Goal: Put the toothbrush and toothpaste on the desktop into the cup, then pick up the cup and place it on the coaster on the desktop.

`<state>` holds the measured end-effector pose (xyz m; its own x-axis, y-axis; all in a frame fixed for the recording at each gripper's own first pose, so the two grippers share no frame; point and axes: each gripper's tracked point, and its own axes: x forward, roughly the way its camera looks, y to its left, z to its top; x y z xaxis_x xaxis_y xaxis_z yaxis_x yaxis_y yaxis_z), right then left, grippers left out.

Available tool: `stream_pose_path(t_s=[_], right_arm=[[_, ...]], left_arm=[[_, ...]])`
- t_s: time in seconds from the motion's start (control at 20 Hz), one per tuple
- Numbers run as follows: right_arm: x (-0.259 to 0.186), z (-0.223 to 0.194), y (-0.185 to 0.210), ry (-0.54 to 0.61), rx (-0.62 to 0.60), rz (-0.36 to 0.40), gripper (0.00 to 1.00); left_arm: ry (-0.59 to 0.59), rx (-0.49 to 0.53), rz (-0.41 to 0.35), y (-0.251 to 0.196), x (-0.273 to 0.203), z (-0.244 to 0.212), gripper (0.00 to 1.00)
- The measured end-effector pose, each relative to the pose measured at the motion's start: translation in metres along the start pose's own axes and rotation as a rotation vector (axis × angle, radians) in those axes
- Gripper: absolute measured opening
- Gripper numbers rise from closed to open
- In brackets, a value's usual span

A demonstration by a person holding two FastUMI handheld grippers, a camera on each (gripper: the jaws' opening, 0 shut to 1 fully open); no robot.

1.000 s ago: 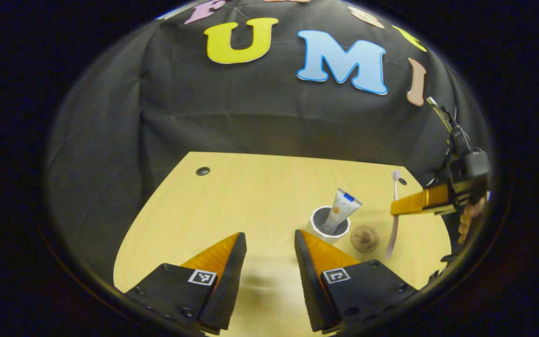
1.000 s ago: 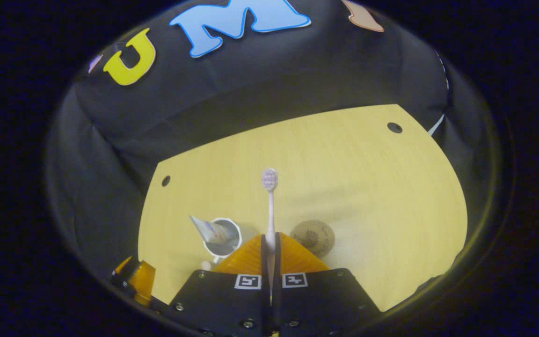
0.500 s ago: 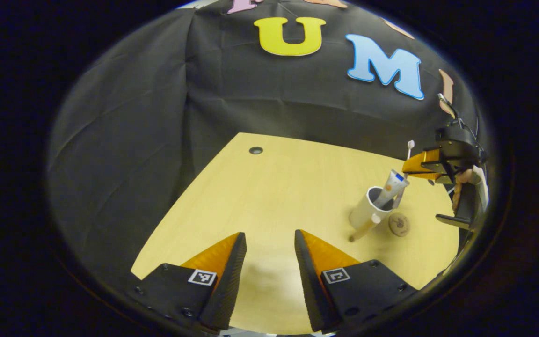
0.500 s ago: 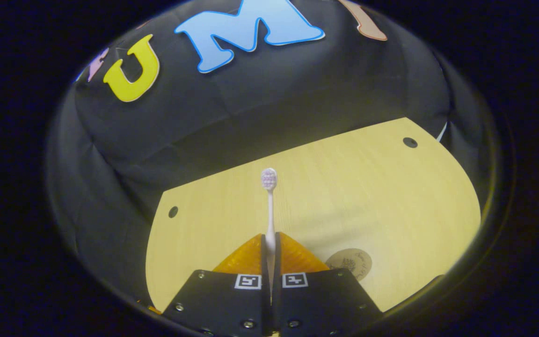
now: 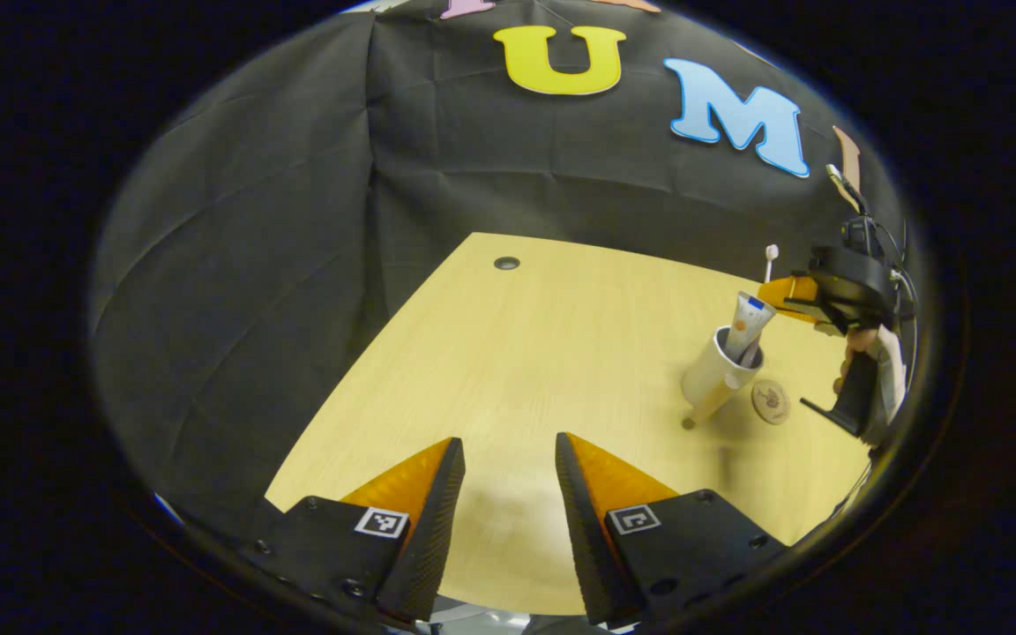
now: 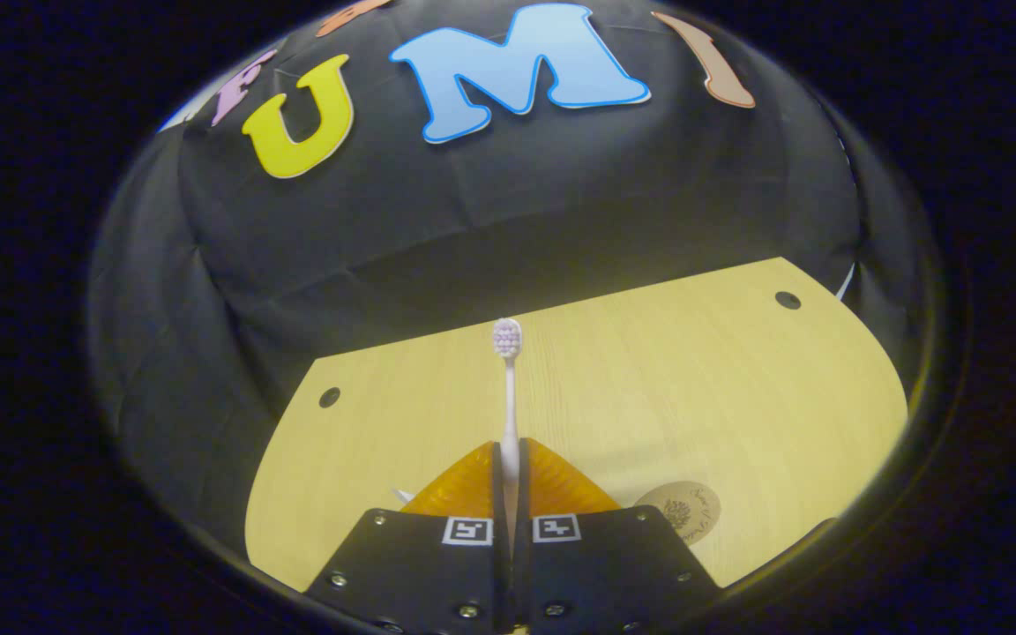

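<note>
The right gripper [image 6: 508, 459] clamps the toothbrush [image 6: 508, 388] above the cup [image 5: 720, 370]; lower it straight beside the toothpaste [image 5: 748, 324]. The left gripper [image 5: 504, 494] hangs open.

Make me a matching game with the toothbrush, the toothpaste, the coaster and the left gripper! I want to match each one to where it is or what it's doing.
Things:
1. toothbrush
2. toothpaste
3. coaster
4. left gripper

Places or states:
A. lying flat on the desktop beside the cup
B. open, holding nothing
C. standing in the cup
D. pinched between the fingers of the right gripper

Pairs: 1-D, 2-C, 3-A, 4-B
</note>
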<state>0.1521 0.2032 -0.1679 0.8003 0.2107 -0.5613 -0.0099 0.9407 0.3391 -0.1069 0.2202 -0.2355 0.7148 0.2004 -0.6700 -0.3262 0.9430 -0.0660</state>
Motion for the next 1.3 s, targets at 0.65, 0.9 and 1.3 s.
stream_pose_path(t_s=[0.65, 0.9, 1.3], right_arm=[[-0.063, -0.062, -0.004, -0.010, -0.149, 0.069, 0.08], [-0.071, -0.067, -0.010, 0.008, -0.145, 0.075, 0.08], [-0.076, -0.051, -0.021, -0.013, -0.141, 0.056, 0.18]], left_arm=[[-0.019, 0.108, -0.173, -0.090, 0.015, 0.015, 0.67], [-0.009, 0.160, -0.222, -0.119, 0.026, 0.019, 0.68], [-0.005, 0.181, -0.253, -0.142, 0.027, 0.019, 0.68]])
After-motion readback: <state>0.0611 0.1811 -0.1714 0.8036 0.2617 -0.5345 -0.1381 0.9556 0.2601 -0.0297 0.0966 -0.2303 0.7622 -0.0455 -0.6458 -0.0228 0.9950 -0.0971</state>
